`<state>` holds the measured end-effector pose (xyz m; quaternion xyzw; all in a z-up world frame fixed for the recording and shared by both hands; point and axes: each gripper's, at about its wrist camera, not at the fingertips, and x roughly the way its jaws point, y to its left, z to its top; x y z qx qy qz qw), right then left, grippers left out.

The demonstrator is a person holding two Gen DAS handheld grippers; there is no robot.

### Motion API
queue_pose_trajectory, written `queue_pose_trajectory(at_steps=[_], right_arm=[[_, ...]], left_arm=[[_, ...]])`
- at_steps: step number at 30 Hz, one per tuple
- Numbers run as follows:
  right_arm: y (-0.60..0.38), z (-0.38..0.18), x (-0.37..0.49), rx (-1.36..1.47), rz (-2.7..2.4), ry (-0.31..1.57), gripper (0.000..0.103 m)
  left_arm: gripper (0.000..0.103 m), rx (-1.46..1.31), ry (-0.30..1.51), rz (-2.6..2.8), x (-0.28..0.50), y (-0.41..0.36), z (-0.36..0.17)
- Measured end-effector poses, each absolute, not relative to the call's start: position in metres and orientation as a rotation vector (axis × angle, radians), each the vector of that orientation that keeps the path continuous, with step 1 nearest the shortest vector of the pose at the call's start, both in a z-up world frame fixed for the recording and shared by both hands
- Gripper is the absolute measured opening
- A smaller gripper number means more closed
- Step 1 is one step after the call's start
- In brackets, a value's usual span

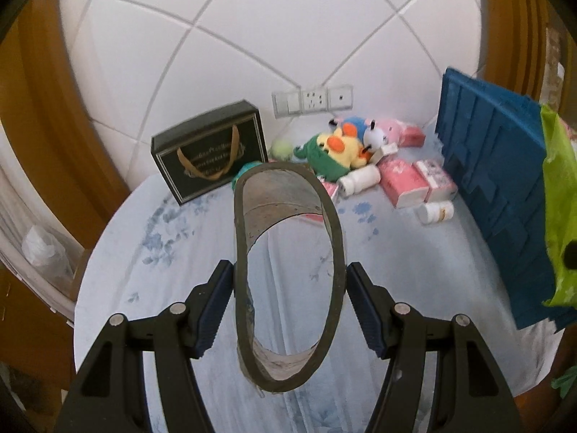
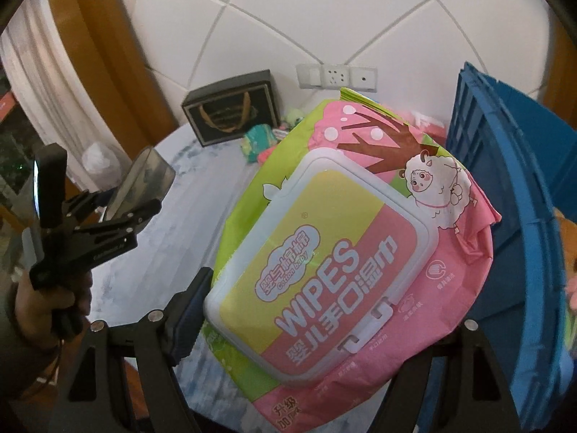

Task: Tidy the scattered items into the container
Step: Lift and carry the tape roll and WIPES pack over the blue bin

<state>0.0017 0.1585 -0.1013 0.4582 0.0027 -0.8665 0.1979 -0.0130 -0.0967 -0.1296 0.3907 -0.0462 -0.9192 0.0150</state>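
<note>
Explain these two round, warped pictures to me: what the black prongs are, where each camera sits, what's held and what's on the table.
A person holds a two-finger handheld gripper in each hand; each carries a fisheye camera looking along its fingers. The left wrist view shows the left gripper clamped on a grey tape roll. The right wrist view shows the right gripper holding a pack of baby wipes beside the blue crate. On the floral tablecloth lie plush toys, pink tissue packs, white bottles and a dark gift box.
</note>
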Motion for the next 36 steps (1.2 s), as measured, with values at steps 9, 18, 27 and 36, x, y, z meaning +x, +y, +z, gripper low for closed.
queue_pose_trajectory(at_steps=[9, 18, 27, 36], right_arm=[[0.172, -0.066, 0.019, 1.174, -2.425, 0.026, 0.077], [0.209, -0.028, 0.035, 1.041, -2.472, -0.011, 0.077], [0.264, -0.008, 0.048, 0.968, -2.537, -0.084, 0.077], [0.338, -0.005, 0.053, 0.957, -2.648, -0.172, 0.077]], left_arm=[[0.063, 1.112, -0.188, -2.884, 0.005, -0.074, -0.084], [0.063, 1.022, -0.221, -2.949, 0.005, -0.04, -0.035], [0.063, 0.971, -0.288, -3.029, -0.004, 0.014, -0.004], [0.063, 0.964, -0.337, -3.127, -0.028, 0.084, 0.012]])
